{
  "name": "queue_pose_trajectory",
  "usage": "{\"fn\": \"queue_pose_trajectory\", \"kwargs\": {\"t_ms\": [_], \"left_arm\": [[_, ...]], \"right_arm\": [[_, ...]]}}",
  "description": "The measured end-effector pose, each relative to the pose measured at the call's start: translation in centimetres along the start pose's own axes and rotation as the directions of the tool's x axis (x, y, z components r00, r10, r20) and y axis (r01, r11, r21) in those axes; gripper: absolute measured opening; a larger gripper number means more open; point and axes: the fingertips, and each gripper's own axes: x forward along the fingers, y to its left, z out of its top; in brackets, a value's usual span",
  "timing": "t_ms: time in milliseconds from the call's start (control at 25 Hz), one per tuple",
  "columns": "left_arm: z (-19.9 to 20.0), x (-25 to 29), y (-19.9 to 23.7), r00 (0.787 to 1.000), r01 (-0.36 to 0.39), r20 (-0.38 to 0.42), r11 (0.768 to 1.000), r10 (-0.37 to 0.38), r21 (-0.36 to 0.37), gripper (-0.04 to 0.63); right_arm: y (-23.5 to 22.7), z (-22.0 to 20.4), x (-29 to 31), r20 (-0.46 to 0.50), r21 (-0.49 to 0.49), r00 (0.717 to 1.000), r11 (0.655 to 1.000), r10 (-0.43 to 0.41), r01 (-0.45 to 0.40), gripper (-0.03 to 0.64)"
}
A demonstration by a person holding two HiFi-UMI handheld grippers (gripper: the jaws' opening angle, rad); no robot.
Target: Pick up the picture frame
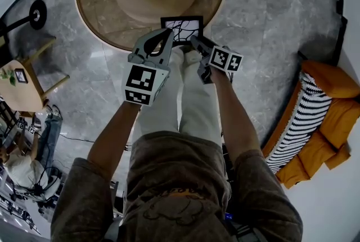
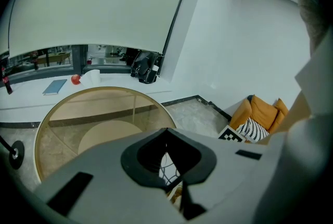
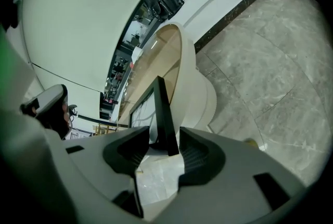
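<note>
Hiding picture frame [image 1: 183, 26] corner: right gripper [image 1: 194, 41]

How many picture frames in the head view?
2: a black frame at the round table's near edge; a small frame on the wooden side table, far left. Others may be hidden.

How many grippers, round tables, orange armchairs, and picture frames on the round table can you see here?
Grippers: 2, left gripper, right gripper
Picture frame on the table: 1
Round glass table: 1
Orange armchair: 1
Total: 5
</note>
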Motion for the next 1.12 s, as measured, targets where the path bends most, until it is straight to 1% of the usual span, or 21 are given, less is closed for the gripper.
{"fn": "queue_pose_trajectory", "kwargs": {"t_ms": [80,240,400,560,800,1000,1120], "left_arm": [[0.0,0.1,-0.1,1.0,0.005,-0.001,1.0,-0.005,0.002,0.018],[0.3,0.1,0.0,1.0,0.005,0.002,1.0,-0.005,0.0,0.018],[0.6,-0.2,0.1,1.0,0.005,0.0,1.0,-0.005,0.0,0.018],[0.7,-1.6,-0.8,1.0,0.009,-0.005,1.0,-0.009,-0.001,0.018],[1.2,-3.7,-1.3,1.0,-0.003,-0.021,1.0,0.003,-0.025,0.018],[2.6,-5.7,-2.4,0.999,-0.027,-0.034,0.999,0.026,-0.04,0.018],[3.5,-7.1,-3.0,0.999,-0.029,-0.032,0.999,0.028,-0.042,0.018]], "right_arm": [[0.3,0.0,0.0,-0.002,0.009,1.0,1.0,0.011,-0.011,0.172],[0.5,-0.4,-0.1,-0.016,0.039,1.0,0.999,0.021,-0.02,0.164],[0.9,-0.1,-0.5,-0.016,0.034,1.0,0.999,0.013,-0.013,0.153],[2.0,-0.4,-2.2,-0.005,0.036,1.0,0.999,0.009,-0.009,0.129],[5.0,0.3,-4.4,0.004,-0.004,1.0,1.0,0.03,-0.03,0.093],[7.3,0.8,-6.9,-0.006,-0.039,1.0,0.999,0.03,-0.03,0.086],[9.0,0.9,-8.1,-0.013,-0.078,1.0,0.997,0.016,-0.017,0.086]]}}
